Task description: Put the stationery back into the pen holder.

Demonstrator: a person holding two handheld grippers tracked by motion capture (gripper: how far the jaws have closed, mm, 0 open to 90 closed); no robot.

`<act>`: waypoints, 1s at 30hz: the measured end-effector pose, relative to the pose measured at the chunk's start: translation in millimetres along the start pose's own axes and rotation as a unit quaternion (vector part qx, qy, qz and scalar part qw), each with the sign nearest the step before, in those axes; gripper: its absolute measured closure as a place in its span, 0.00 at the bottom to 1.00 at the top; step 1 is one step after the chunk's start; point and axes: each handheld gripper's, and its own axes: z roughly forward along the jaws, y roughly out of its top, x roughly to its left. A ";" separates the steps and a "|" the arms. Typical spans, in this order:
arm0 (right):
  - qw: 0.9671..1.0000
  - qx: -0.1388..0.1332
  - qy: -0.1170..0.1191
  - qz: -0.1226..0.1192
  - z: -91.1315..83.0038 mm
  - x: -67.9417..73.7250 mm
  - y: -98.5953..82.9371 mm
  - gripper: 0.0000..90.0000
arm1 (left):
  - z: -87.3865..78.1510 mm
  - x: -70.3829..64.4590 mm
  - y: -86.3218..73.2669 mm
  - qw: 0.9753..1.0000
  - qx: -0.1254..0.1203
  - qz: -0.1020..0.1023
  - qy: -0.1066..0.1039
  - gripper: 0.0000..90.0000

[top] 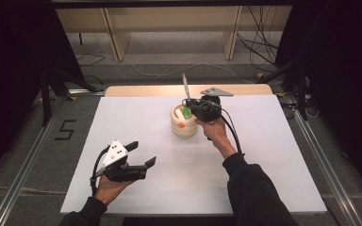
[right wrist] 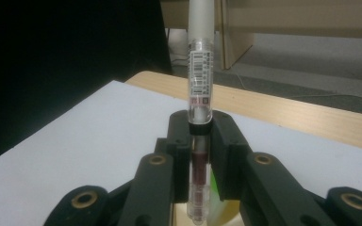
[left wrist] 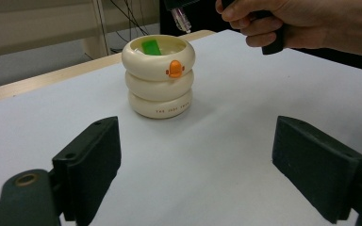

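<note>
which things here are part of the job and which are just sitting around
In the job:
- pen, clamped upright in the right gripper
- cream ringed holder, right below the pen
- green item already inside the holder

Just around:
- left gripper, open and holding nothing
- cables on the floor
- wooden shelf frame

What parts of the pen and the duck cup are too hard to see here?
- Pen: its top is cut off by the upper edge of the right gripper view; the barcode print is too small to read.
- Pen tip: hidden behind the right tongs.
- Cup: most of its inside is hidden by its rim in the left gripper view, beyond a green thing.
</note>
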 end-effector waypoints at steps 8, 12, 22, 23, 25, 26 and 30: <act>1.000 0.003 -0.008 0.000 9.5 2.6 -0.2 0.88 | -0.5 1.1 0.5 1.000 -0.005 -0.002 0.001 0.18; 1.000 0.005 -0.014 0.004 13.3 1.4 -2.3 0.88 | -0.1 0.7 0.3 1.000 -0.004 -0.003 0.000 0.18; 1.000 0.013 -0.022 0.004 21.2 1.5 -8.5 0.88 | -1.4 1.6 1.0 1.000 -0.007 -0.003 0.002 0.18; 1.000 0.013 -0.021 0.003 22.6 2.3 -9.5 0.88 | -1.5 1.8 1.0 1.000 -0.007 -0.001 0.002 0.18; 1.000 0.016 -0.021 0.001 24.1 3.8 -11.3 0.88 | -1.2 1.5 0.9 1.000 -0.010 -0.006 0.003 0.18; 1.000 0.017 -0.022 -0.001 25.2 4.3 -12.3 0.88 | -1.3 1.6 0.9 1.000 -0.010 -0.006 0.003 0.18; 0.999 0.022 -0.026 -0.003 28.5 5.3 -15.9 0.88 | -2.0 1.9 1.1 1.000 -0.009 -0.003 0.003 0.18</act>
